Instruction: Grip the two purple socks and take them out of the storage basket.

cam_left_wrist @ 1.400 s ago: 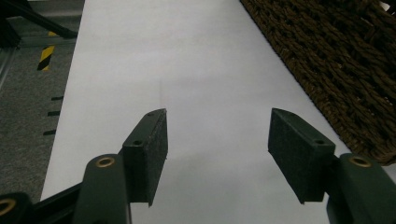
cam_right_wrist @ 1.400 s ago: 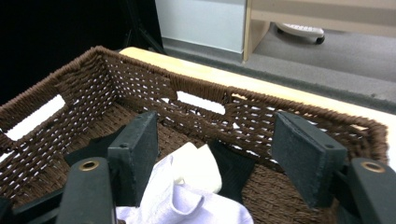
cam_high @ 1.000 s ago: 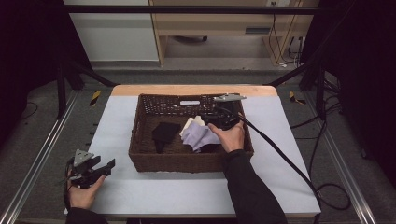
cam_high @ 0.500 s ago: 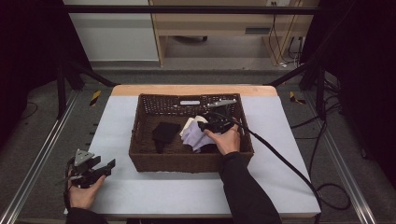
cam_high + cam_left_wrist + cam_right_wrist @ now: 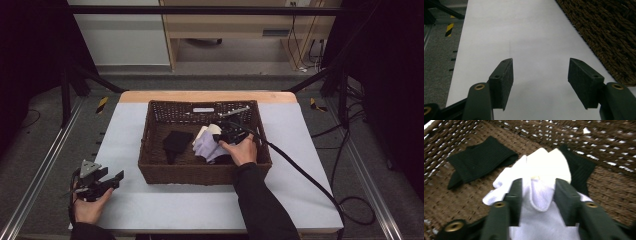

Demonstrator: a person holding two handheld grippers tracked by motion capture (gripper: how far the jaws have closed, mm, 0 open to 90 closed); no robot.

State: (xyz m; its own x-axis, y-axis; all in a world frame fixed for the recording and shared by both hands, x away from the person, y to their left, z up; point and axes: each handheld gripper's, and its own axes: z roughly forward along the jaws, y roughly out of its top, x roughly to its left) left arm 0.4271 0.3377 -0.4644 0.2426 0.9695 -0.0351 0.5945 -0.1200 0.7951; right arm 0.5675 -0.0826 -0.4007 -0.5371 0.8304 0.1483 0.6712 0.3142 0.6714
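The pale lilac-white cloth sock (image 5: 537,192) lies bunched in the brown wicker basket (image 5: 150,165). Your right gripper (image 5: 537,195) has just been closing and pinches its fold; squeeze firmly before lifting. Your left gripper (image 5: 541,80) waits open over the table.

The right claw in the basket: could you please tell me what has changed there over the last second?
The right claw sank into the basket and its jaws have just been closing on the pale cloth, now pinched between them. The left claw stayed open over the table; the black sock lay unmoved.
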